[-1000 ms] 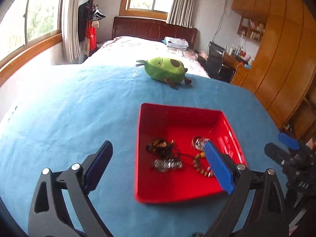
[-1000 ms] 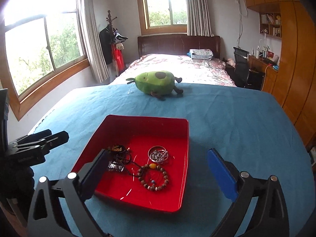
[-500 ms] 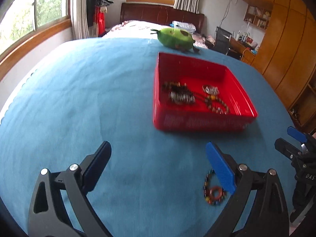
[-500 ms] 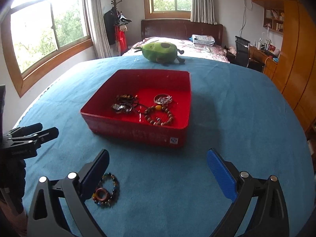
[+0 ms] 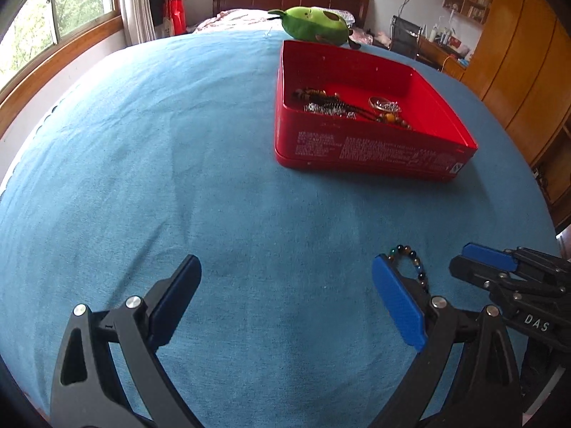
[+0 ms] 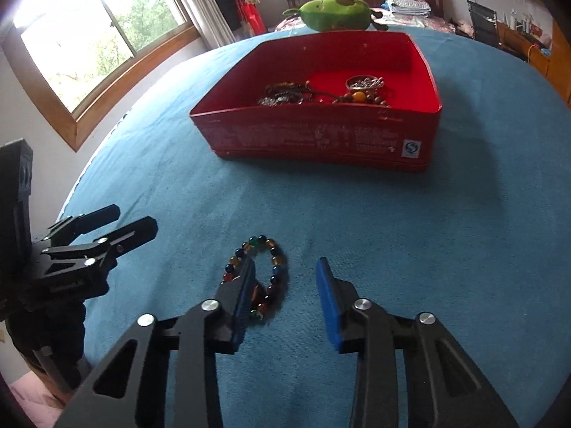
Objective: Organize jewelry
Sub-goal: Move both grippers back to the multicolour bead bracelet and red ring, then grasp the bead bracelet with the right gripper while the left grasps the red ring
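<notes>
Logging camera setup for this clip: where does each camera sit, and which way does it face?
Left wrist: on the left gripper, angled down across the blue cloth at the red tin; own wide-open fingers show, right gripper at right.
Right wrist: on the right gripper, jaws closing over the beaded bracelet; left gripper at left.
Shared: tin, bracelet, avocado plush.

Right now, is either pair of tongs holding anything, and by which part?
Nothing held. The closing right tongs straddle one side of the multicoloured bead bracelet; left tongs are open.
</notes>
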`<state>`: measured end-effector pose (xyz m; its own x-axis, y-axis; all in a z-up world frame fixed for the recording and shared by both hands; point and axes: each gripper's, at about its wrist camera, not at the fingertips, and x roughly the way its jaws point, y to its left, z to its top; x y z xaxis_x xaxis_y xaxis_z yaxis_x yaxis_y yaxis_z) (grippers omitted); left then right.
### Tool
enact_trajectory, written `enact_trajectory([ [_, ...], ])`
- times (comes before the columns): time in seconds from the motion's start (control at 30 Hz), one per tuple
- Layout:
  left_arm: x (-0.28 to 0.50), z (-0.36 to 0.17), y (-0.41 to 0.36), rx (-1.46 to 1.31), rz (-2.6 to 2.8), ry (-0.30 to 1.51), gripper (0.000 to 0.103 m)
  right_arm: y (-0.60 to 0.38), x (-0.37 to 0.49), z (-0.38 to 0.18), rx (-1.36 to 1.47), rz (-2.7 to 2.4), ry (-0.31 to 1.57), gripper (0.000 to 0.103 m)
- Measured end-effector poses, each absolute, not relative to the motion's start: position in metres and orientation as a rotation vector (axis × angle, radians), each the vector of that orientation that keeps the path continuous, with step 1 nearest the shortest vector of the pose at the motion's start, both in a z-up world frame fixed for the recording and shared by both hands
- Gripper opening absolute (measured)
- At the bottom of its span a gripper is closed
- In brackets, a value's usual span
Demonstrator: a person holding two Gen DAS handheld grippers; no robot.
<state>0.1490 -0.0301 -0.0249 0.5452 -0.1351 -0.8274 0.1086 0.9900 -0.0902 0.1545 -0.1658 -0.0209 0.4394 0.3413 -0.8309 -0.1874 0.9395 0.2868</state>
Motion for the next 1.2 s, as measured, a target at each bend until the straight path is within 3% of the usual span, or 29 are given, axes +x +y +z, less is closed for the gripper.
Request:
enact_trajectory([
  [0.33,0.153,-0.031,-0.022,-0.048,-0.134,0.997,0.095,-0.155,0.168,-0.038,0.153,0.353,1.111,0.018],
  [0.6,0.157,-0.035,-0.025,-0.053,-0.144,1.014,0.095,-0.148,0.179,-0.05,0.13,0.348,1.139,0.017],
  [0.73,0.158,-0.037,-0.025,-0.059,-0.146,1.02,0.095,-0.142,0.178,-0.05,0.075,0.325,1.129,0.008],
  [0.83,0.158,-0.038,-0.024,-0.063,-0.152,1.027,0.095,-0.139,0.174,-0.048,0.056,0.331,1.116,0.007],
  [1.2,0.154,-0.035,-0.029,-0.076,-0.198,1.031,0.095,-0.178,0.143,-0.003,0.198,0.403,0.996,0.007],
])
